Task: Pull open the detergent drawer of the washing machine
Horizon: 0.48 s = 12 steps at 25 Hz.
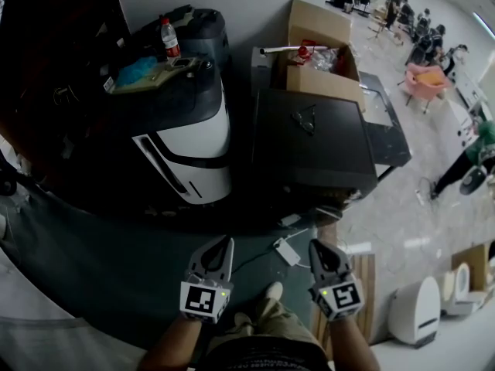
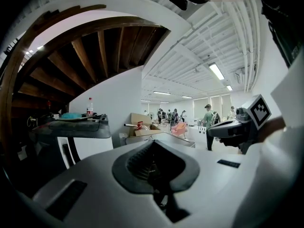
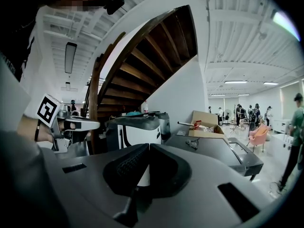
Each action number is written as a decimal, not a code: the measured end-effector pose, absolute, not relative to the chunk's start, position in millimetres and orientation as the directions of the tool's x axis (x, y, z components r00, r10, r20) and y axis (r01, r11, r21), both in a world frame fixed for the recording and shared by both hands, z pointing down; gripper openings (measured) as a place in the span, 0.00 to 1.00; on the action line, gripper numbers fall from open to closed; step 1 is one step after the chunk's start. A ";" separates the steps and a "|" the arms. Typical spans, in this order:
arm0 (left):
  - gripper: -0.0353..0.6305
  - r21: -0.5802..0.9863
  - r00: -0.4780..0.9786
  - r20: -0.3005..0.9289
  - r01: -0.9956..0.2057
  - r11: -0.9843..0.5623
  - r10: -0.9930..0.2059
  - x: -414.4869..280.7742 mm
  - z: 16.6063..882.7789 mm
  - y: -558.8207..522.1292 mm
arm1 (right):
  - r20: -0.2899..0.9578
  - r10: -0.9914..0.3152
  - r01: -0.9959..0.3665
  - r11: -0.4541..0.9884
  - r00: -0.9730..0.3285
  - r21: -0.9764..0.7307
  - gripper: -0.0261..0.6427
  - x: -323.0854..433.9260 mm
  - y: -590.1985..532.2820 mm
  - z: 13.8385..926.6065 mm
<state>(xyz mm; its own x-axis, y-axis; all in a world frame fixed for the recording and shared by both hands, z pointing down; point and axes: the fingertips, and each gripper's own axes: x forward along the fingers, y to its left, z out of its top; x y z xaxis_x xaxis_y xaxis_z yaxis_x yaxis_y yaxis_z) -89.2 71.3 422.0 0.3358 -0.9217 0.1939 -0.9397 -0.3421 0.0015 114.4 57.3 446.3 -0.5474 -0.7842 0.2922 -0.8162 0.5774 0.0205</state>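
Note:
A dark grey, flat-topped machine (image 1: 309, 141) stands ahead of me on the floor, seen from above in the head view; it also shows in the right gripper view (image 3: 213, 151). No detergent drawer can be made out on it. My left gripper (image 1: 223, 244) and right gripper (image 1: 319, 247) hang side by side low in the head view, well short of the machine, both pointing toward it. Each is shut with nothing between its jaws, as the left gripper view (image 2: 154, 146) and right gripper view (image 3: 147, 148) show.
A white-and-black rounded unit (image 1: 189, 137) with a red-capped bottle (image 1: 169, 37) on top stands left of the machine. Behind the machine is an open cardboard box (image 1: 321, 52). A white adapter with cable (image 1: 287, 251) lies on the floor. People and a pink chair (image 1: 425, 79) are at the far right.

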 end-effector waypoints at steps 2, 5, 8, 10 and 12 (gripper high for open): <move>0.06 -0.001 0.341 0.192 -0.938 -0.347 -0.920 -85.5 421.8 61.4 | 0.289 -0.791 -0.821 0.570 -0.540 0.027 0.04 120.0 47.1 446.2; 0.06 0.005 0.343 0.197 -0.937 -0.349 -0.919 -79.5 422.5 46.1 | 0.288 -0.791 -0.822 0.569 -0.540 0.022 0.04 125.9 33.0 446.0; 0.06 0.007 0.345 0.199 -0.936 -0.351 -0.917 -71.7 422.0 30.8 | 0.281 -0.788 -0.818 0.575 -0.549 0.015 0.04 130.4 20.2 441.6; 0.06 0.003 0.345 0.197 -0.936 -0.351 -0.918 -66.4 419.2 21.2 | 0.266 -0.773 -0.800 0.599 -0.576 0.007 0.04 130.4 13.2 438.1; 0.06 -0.002 0.343 0.195 -0.937 -0.350 -0.919 -61.5 415.0 12.5 | 0.254 -0.760 -0.786 0.618 -0.598 0.001 0.04 131.6 5.0 434.9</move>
<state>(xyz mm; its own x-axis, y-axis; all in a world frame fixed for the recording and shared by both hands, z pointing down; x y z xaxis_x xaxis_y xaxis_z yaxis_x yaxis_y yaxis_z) -61.5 12.5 415.0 0.3427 -0.9191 0.1946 -0.9368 -0.3498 -0.0021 131.6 5.0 434.9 -0.5976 -0.7605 0.2541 -0.7861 0.6181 0.0013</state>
